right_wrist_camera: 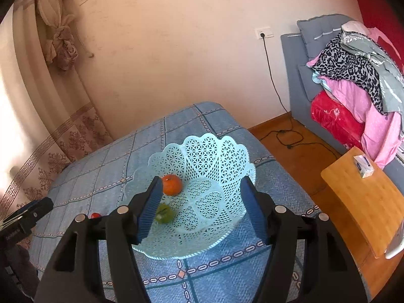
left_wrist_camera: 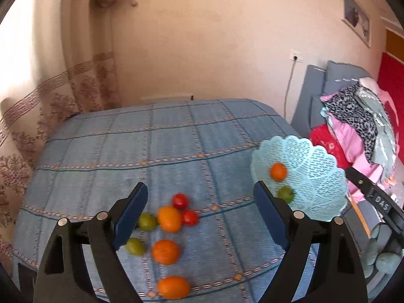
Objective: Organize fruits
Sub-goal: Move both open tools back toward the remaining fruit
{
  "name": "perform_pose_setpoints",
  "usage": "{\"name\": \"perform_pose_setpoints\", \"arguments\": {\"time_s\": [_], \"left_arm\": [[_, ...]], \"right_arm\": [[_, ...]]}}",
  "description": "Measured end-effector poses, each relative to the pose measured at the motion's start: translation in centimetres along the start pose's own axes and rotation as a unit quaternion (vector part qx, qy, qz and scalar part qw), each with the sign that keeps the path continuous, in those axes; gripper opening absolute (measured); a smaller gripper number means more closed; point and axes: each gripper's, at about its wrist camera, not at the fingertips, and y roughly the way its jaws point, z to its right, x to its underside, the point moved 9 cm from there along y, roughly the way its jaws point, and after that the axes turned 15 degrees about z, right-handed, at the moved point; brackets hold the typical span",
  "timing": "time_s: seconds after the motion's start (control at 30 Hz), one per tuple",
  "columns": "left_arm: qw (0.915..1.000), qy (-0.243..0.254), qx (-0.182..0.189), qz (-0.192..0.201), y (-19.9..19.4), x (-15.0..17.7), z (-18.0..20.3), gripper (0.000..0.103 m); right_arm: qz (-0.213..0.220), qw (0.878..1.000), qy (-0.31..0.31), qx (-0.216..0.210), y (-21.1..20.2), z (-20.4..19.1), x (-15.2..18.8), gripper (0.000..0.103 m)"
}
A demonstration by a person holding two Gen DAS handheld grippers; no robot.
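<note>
my left gripper (left_wrist_camera: 200, 217) is spread wide, empty, with oranges (left_wrist_camera: 165, 251) and tomatoes (left_wrist_camera: 180, 201) between its fingers. my right gripper (right_wrist_camera: 202, 208) gapes too, empty, the basket (right_wrist_camera: 217, 156) between and beyond its fingers, holding an orange (right_wrist_camera: 172, 184).

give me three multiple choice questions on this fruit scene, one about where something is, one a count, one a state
1. Where does the light blue lattice basket stand?
A. on the blue checked tablecloth
B. on the wooden floor
C. on the grey sofa

2. How many fruits lie inside the basket?
A. none
B. two
C. five

3. How is the right hand-held gripper?
A. shut on a tomato
B. shut on the basket rim
C. open, holding nothing

Answers:
1 A, the basket's base rests on the cloth near the table's right edge.
2 B, only an orange and a green fruit show in it.
3 C, its jaws stand wide apart over the basket with nothing between them.
</note>
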Motion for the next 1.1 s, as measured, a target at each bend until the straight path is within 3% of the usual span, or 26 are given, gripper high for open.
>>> {"name": "perform_pose_setpoints", "arguments": {"time_s": [0.43, 0.87, 1.1], "left_arm": [[0.9966, -0.044, -0.068, -0.015, -0.4, 1.9, -8.7, 0.085], [0.9922, -0.055, -0.093, -0.062, 2.6, 6.1, -12.3, 0.083], [0.9892, -0.051, -0.101, -0.094, 4.4, 8.8, -13.8, 0.073]], "right_arm": [[-0.010, 1.000, -0.018, -0.020, 0.1, -1.8, 1.1, 0.065], [-0.029, 0.998, -0.040, -0.038, 0.6, -3.5, 2.7, 0.065], [-0.040, 0.997, -0.050, -0.043, 1.0, -4.2, 3.7, 0.065]]}}
